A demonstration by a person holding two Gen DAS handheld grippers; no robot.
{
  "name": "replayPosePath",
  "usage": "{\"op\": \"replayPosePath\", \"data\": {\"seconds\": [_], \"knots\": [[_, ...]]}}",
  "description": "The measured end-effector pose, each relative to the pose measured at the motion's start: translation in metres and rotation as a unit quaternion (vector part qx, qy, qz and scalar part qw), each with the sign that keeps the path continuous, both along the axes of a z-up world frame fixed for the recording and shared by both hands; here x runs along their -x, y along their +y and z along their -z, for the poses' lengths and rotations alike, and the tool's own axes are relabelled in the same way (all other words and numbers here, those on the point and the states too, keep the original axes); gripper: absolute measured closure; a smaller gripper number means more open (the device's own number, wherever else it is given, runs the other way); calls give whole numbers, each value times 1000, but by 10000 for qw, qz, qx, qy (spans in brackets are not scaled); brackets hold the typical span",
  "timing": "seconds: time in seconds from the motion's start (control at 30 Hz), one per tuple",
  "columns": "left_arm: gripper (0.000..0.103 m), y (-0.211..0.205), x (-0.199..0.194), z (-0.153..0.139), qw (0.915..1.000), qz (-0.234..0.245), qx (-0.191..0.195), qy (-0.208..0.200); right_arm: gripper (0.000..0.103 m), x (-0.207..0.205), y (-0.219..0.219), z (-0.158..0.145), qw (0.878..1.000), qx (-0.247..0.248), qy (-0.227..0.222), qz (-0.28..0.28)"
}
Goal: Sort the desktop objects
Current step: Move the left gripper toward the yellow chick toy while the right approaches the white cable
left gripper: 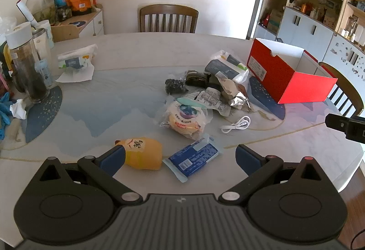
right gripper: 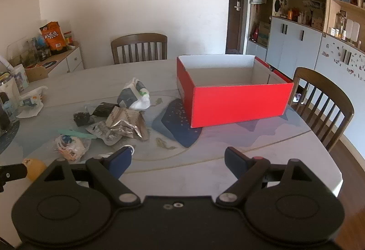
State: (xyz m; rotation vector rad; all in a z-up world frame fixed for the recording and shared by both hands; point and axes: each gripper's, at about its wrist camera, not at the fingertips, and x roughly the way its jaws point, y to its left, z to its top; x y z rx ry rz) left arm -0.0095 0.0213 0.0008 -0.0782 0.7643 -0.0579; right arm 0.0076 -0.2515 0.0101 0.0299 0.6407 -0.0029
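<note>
An open red box (left gripper: 296,83) with a white inside stands at the table's right; in the right wrist view the box (right gripper: 237,101) looks empty. A heap of snack packets (left gripper: 219,88) lies left of it. Nearer me lie a round wrapped pastry (left gripper: 184,120), a white cable (left gripper: 237,125), a blue packet (left gripper: 194,160) and a yellow gourd-shaped bottle (left gripper: 143,156). My left gripper (left gripper: 180,158) is open over the blue packet, its left finger beside the bottle. My right gripper (right gripper: 176,162) is open and empty above bare table, in front of the box.
A tissue pack (left gripper: 75,60) and glass jars (left gripper: 29,67) stand at the table's left. Wooden chairs stand at the far side (left gripper: 168,18) and the right (right gripper: 324,101). A side cabinet (left gripper: 75,22) holds an orange snack bag. Cupboards line the right wall.
</note>
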Motion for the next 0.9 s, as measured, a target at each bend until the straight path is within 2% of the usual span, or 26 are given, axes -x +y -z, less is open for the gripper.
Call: {"op": "replayPosePath", "data": {"seconds": [0.6,0.9], "knots": [[0,48,-31,21,9995,298,-6,71,14,-16,57,3,9996,260,-68,-80],[0,56,-49,43,9994,265,-79,210,14,-41,80,20,9988,425,24,-249]]}}
